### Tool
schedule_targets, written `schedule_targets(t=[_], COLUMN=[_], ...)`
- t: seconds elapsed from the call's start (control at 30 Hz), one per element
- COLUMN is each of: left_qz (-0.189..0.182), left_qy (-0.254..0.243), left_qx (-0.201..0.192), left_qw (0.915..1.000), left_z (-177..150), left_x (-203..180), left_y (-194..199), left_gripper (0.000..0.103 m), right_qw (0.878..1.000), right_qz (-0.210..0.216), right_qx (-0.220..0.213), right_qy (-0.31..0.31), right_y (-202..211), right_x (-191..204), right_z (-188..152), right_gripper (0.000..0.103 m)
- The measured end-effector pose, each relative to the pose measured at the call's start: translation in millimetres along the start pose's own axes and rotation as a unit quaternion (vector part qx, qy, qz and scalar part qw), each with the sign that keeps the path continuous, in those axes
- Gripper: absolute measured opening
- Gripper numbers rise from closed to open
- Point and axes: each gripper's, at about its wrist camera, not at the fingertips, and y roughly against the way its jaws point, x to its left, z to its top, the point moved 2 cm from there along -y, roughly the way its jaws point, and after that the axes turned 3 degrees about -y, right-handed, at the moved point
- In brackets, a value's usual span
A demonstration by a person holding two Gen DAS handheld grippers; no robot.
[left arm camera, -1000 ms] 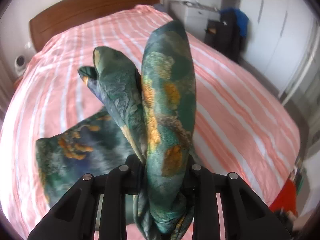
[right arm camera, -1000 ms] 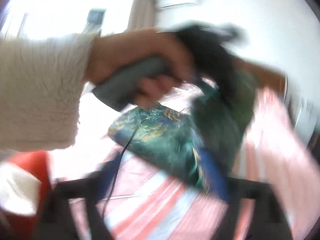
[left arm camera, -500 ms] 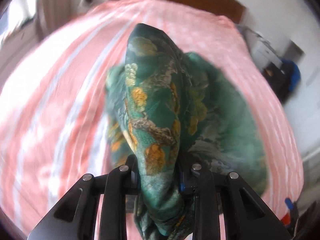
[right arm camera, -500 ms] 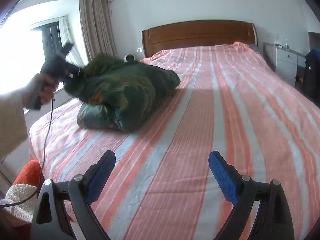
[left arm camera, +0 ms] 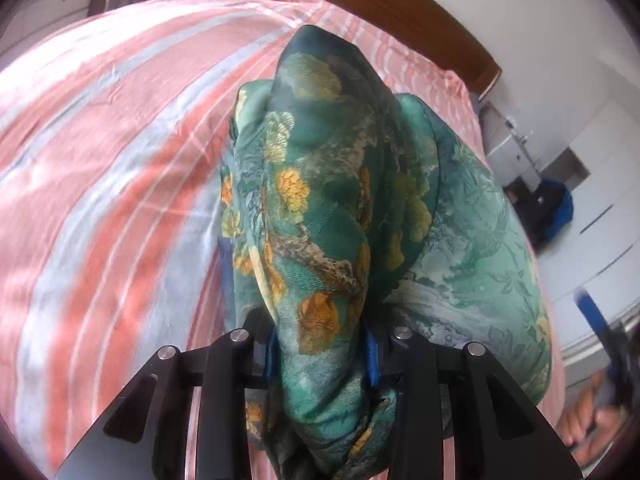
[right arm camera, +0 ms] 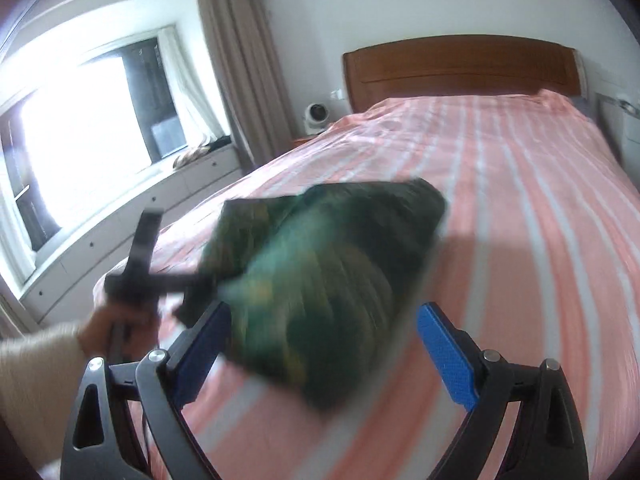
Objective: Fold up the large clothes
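Left wrist view: green floral garment bunched into a thick roll, long axis running away from the camera toward the wooden headboard, the far end humped up, the near end threaded between the fingers of the left gripper. Jaws opening, narrow gap, cloth filling it and touching both blue pads; whether the pads press cannot be told for certain, though fabric looks pinched there. Paler, flatter part of the same garment spread to the right of the roll, lying on the pink striped bedcover. Gripper tilted downward at the bed. At the lower right edge, a hand and a blurred blue finger of the other tool, well apart from the roll.

Right wrist view: garment blurred, a dark green bundle lying on the bedcover near the bed's left edge, long axis slanting from lower left to upper right, toward the headboard. Left gripper at the bundle's lower left end, handle gripped by a hand with a cream sleeve, forearm coming in from the left edge. Right gripper low in front, jaws spread wide, blue pads either side of the bundle's near end in the picture, contact not discernible, nothing clamped. Window and curtain beyond the bed.
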Motion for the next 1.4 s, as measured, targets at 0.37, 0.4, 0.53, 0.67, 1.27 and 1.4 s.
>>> schedule_targets(t=[0.37, 0.4, 0.53, 0.67, 1.27, 1.4], left_qz=[-0.025, 0.002, 0.006, 0.070, 0.164, 0.183], left_qy=[0.025, 0.030, 0.050, 0.037, 0.054, 0.049], left_qx=[-0.021, -0.035, -0.085, -0.131, -0.105, -0.098], left_qw=[0.9992, 0.9989, 0.9951, 0.9882, 0.9793, 0.9771], left_z=[-14.4, -17.8, -36.3, -54.1, -70.5, -69.6], left_x=[28.3, 32.2, 38.4, 31.2, 96.2, 99.7], left_y=[36.0, 44.8, 77.9, 88.8, 76.3, 71.9], left_gripper=[0.089, 0.097, 0.097, 0.099, 0.100, 0.100], right_qw=[0.985, 0.984, 0.991, 0.996, 0.988, 0.984], right_qz=[-0.065, -0.065, -0.065, -0.006, -0.065, -0.079], right_qx=[0.151, 0.156, 0.101, 0.082, 0.117, 0.135], right_qy=[0.049, 0.050, 0.061, 0.033, 0.082, 0.086], right_y=[-129.9, -122.3, -94.8, -117.0, -277.0, -267.9], right_x=[11.2, 11.5, 29.2, 60.7, 80.0, 91.9], right_z=[-16.7, -7.5, 34.9, 74.8, 23.8, 34.8], right_gripper=[0.102, 0.102, 0.101, 0.101, 0.103, 0.103])
